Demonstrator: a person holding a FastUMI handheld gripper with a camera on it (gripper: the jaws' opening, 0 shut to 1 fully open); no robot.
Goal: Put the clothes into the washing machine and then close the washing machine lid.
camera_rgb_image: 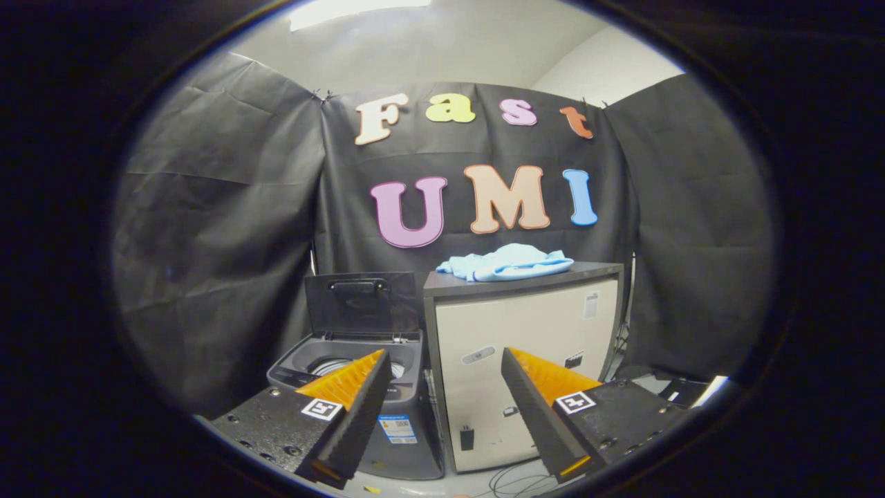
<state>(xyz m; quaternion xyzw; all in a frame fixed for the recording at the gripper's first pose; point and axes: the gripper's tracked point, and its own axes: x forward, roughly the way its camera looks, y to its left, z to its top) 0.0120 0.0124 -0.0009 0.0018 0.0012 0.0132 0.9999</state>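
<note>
In the gripper view, a small top-loading washing machine (387,387) stands on the floor against the booth's black cloth wall (221,228). Its lid (361,303) is raised, standing nearly upright at the back, with a dark handle near its top edge. Below the lid the round drum opening shows, partly covered by the left finger. A label sits low on the machine's front.

Just beside the washer, on its right, stands a taller cabinet (525,346) with a dark top and a pale front panel bearing a few small stickers. On the cabinet top lies a crumpled light blue garment (508,263), a little toward the left end and touching nothing else. It is well above the level of the drum and well beyond the fingertips.

A thin cable (515,477) loops on the pale floor (477,487) at the cabinet's foot. To the right of the cabinet, low by the cloth, some dark and white items lie, too small to identify. Above the cloth a plain light wall and ceiling show.

The gripper (442,363) is held low and level, pointing at the seam between washer and cabinet. Its fingers are spread wide apart with nothing between them; the left fingertip overlaps the washer's opening, the right overlaps the cabinet front.
</note>
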